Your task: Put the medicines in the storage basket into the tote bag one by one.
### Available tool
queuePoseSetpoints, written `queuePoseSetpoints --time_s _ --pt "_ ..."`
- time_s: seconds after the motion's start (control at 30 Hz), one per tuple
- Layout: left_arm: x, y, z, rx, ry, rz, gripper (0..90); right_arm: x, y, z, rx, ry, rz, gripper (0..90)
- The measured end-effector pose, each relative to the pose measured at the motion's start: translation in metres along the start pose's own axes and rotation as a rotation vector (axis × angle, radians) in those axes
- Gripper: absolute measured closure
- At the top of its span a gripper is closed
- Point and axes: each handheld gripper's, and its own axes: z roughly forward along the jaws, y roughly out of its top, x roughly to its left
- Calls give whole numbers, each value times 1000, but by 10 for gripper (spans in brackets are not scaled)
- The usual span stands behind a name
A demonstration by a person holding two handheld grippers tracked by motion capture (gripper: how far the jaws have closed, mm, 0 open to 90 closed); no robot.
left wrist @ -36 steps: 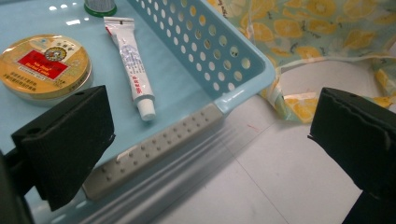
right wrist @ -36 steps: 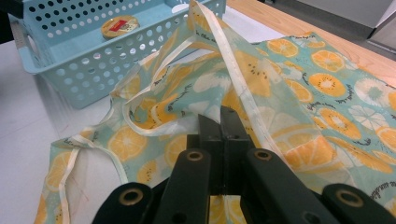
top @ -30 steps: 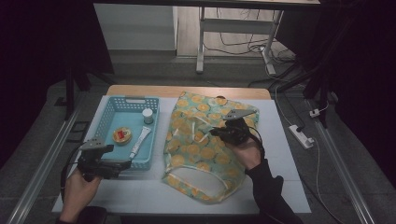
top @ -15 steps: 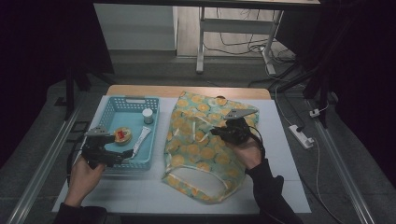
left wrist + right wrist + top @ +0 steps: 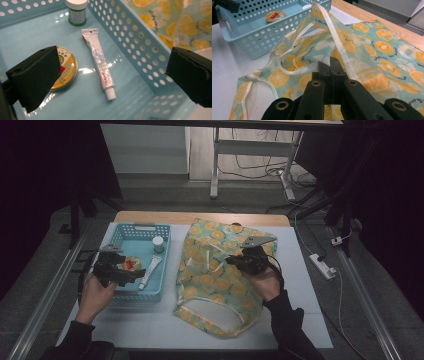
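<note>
the person's left gripper [image 5: 134,271] hangs over the near left part of the blue basket [image 5: 165,265], its jaws spread wide with nothing between them. in the left gripper view the basket floor lies under those jaws: a white tube [image 5: 99,63] lies lengthwise between them, a round yellow tin [image 5: 65,67] sits partly behind the left jaw, and a small white-capped bottle [image 5: 76,11] stands at the far end. the right gripper [image 5: 234,260] rests on the fruit-print bag [image 5: 222,285], which lies flat on the white table [image 5: 305,295] just beside the basket, its mouth toward the person. in the right gripper view the jaws are pressed together on the bag's fabric by a white handle strap [image 5: 338,42], and the cloth rises in a peak beyond them. a power strip [image 5: 323,266] lies off the table's right edge.
</note>
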Motion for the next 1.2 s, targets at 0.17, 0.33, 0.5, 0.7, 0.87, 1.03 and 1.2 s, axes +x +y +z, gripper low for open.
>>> queuePoseSetpoints --time_s 0.17,0.33,0.5,0.7,0.87,1.03,1.2 --pt "8 8 7 12 10 -11 0 0 0 0 -2 0 -1 900" --pt "16 16 16 24 18 -16 0 -1 0 0 -3 -2 -1 900" --pt "24 21 26 33 36 -32 0 -2 -1 0 -3 -2 0 900" --pt "35 26 42 84 50 -36 0 -2 -1 0 -6 -1 1 900" --pt "42 29 55 126 52 -27 0 -3 -1 1 -6 2 -2 900" --pt "49 31 68 178 96 -8 0 -3 -1 1 -8 4 -3 900" --pt "56 31 77 213 102 -17 0 -3 -1 0 -8 6 -4 900"
